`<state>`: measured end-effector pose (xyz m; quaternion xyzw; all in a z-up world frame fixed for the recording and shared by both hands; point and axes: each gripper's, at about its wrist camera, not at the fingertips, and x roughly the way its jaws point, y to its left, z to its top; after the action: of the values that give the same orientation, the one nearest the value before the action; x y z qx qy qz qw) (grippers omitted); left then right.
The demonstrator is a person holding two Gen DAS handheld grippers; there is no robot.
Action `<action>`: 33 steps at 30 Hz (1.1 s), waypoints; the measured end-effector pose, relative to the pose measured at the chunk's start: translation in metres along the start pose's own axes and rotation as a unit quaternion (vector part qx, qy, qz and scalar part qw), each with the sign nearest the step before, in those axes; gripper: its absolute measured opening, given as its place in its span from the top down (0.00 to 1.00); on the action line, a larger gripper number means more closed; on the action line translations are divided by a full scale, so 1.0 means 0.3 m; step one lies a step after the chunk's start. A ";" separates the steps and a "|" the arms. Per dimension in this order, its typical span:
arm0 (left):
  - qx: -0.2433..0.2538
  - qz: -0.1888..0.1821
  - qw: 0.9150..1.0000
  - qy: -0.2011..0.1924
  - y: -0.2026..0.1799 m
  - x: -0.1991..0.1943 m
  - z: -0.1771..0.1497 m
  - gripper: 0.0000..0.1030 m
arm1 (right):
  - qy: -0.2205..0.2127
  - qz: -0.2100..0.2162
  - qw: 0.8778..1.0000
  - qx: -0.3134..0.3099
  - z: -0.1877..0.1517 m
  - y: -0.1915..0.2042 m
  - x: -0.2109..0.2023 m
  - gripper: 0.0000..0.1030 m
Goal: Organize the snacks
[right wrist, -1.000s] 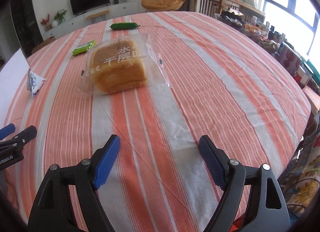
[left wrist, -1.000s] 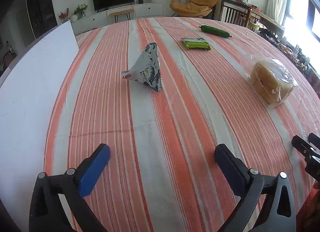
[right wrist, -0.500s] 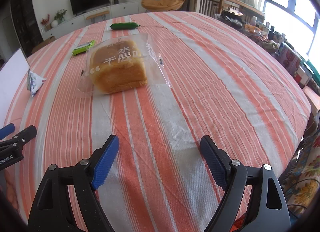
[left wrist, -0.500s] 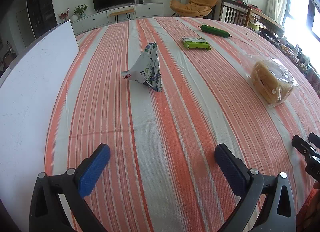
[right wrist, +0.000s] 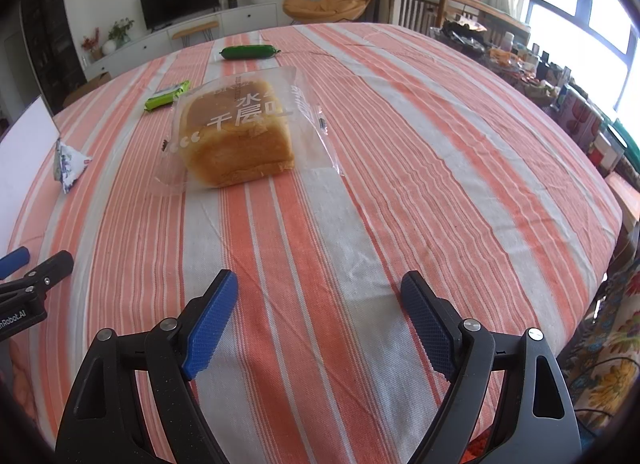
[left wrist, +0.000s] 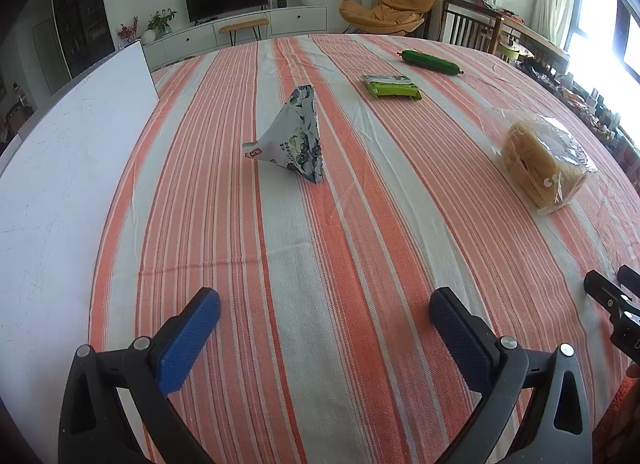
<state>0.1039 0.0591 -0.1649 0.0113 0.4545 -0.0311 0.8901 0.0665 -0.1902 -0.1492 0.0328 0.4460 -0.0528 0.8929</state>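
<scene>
L gripper (left wrist: 324, 304): jaws apart, nothing between, over striped bench (left wrist: 360, 224).
R gripper (right wrist: 318, 296): jaws apart, nothing between, over same bench.
Pyramid snack pouch (left wrist: 294, 140): L view, 12 o'clock of L gripper, well apart.
Bagged bread loaf (right wrist: 236, 136): R view, 11 o'clock of R gripper, well apart.
Green wafer pack (left wrist: 391, 86): beyond pouch, 1 o'clock.
Green sausage (left wrist: 430, 61): farther, 1 o'clock.
White board (left wrist: 60, 168): L view, 9–10 o'clock, bench edge.
</scene>
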 end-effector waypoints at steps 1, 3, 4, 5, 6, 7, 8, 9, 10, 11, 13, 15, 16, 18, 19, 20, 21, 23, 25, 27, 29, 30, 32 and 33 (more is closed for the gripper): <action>0.000 0.000 1.000 0.000 0.000 0.000 0.000 0.00 | 0.000 0.000 1.000 0.000 0.000 0.000 0.000 0.17; 0.000 0.000 1.000 0.000 0.000 0.000 0.000 0.00 | 0.000 0.000 1.000 0.000 0.000 0.000 0.000 0.16; 0.000 0.000 1.000 0.000 0.000 0.000 0.000 0.00 | 0.000 0.000 1.000 0.000 0.000 0.000 -0.001 0.16; 0.000 0.000 1.000 0.000 0.000 0.000 0.000 0.00 | 0.000 0.000 1.000 0.000 0.000 0.000 -0.001 0.16; 0.000 0.000 1.000 0.000 0.000 0.000 0.000 0.00 | 0.000 0.000 1.000 0.000 0.000 0.000 -0.001 0.16; 0.000 0.000 1.000 0.000 0.000 0.000 0.000 0.00 | 0.000 0.000 1.000 0.000 0.000 0.000 -0.001 0.16; 0.000 0.000 1.000 0.000 0.000 0.000 0.000 0.00 | 0.000 0.000 1.000 0.000 0.000 0.000 -0.001 0.16; 0.001 0.000 1.000 0.000 0.000 -0.001 0.000 0.00 | 0.000 0.000 1.000 0.000 -0.001 0.000 -0.001 0.16; 0.000 0.000 1.000 0.000 0.000 0.000 0.000 0.00 | 0.000 0.000 1.000 0.000 -0.001 0.000 -0.001 0.16; 0.001 0.000 1.000 0.000 0.000 0.000 0.000 0.00 | 0.000 0.000 1.000 0.000 -0.001 0.000 -0.001 0.16; 0.001 0.000 1.000 0.000 0.000 0.000 0.000 0.00 | 0.000 0.000 1.000 0.000 -0.001 0.001 -0.002 0.16; 0.000 0.000 1.000 0.000 0.001 -0.001 0.000 0.00 | 0.000 0.000 1.000 0.000 -0.002 0.001 -0.002 0.16; 0.000 -0.001 1.000 0.000 0.001 -0.001 0.000 0.00 | 0.000 0.000 1.000 0.000 -0.002 0.001 -0.002 0.16; 0.001 -0.007 1.000 0.002 0.003 0.002 0.004 0.00 | 0.000 0.001 1.000 0.000 -0.002 0.001 -0.002 0.16; 0.005 -0.011 1.000 0.008 0.009 0.002 0.006 0.00 | 0.000 0.001 1.000 0.000 -0.002 0.002 -0.002 0.16; 0.001 -0.015 1.000 0.013 0.021 -0.001 0.009 0.00 | 0.000 0.000 1.000 0.000 -0.002 0.002 -0.002 0.16; -0.013 -0.020 1.000 0.017 0.040 -0.004 0.012 0.00 | 0.000 0.000 1.000 0.001 -0.003 0.002 -0.003 0.16; -0.056 -0.027 0.998 0.016 0.099 -0.013 0.025 0.00 | 0.000 0.000 1.000 0.001 -0.003 0.003 -0.002 0.16; -0.100 -0.022 0.995 0.007 0.157 -0.015 0.051 0.01 | 0.000 0.000 1.000 0.001 -0.003 0.003 -0.002 0.15; -0.130 -0.027 0.991 0.006 0.190 -0.004 0.093 0.01 | 0.001 0.001 1.000 -0.001 -0.004 0.005 -0.001 0.14; -0.136 -0.037 0.990 0.006 0.189 0.020 0.141 0.01 | 0.001 0.002 1.000 -0.002 -0.006 0.009 -0.003 0.13; -0.127 -0.037 0.991 0.008 0.175 0.039 0.168 0.01 | 0.001 0.002 1.000 -0.002 -0.007 0.010 -0.004 0.13; -0.099 -0.020 0.995 0.015 0.140 0.088 0.223 0.01 | 0.001 0.003 1.000 -0.002 -0.007 0.012 -0.004 0.13; -0.088 -0.005 0.996 0.014 0.127 0.113 0.248 0.01 | 0.001 0.003 1.000 -0.002 -0.007 0.012 -0.004 0.13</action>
<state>0.1864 0.0919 -0.1490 -0.0687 0.4684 0.0043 0.8808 0.0645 -0.1864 -0.1494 0.0325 0.4472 -0.0492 0.8925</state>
